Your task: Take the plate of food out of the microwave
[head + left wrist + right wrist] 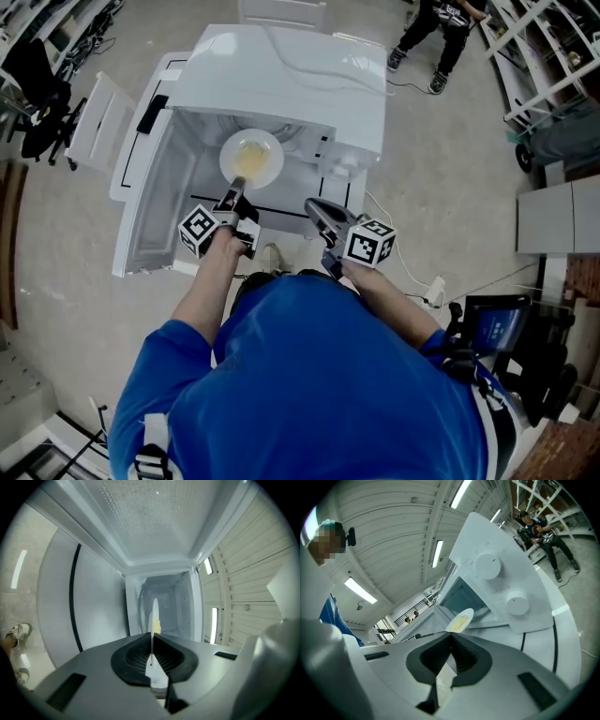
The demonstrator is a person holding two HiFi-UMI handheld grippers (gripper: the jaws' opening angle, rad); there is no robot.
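A white plate [251,157] with yellow food sits at the mouth of the open white microwave [291,84]. My left gripper [236,187] is shut on the plate's near rim. In the left gripper view the plate [154,613] stands edge-on between the closed jaws of the left gripper [151,637], with the oven cavity behind it. My right gripper [314,206] hangs to the right of the plate, in front of the control panel, shut with nothing in it. In the right gripper view the plate [460,620] shows beyond the right gripper [451,635], apart from it.
The microwave door [141,178] hangs open at the left. Two knobs [487,566] are on the panel at the right. A seated person [436,37] is at the back right. A power strip [433,291] and a screen [497,323] lie on the floor at my right.
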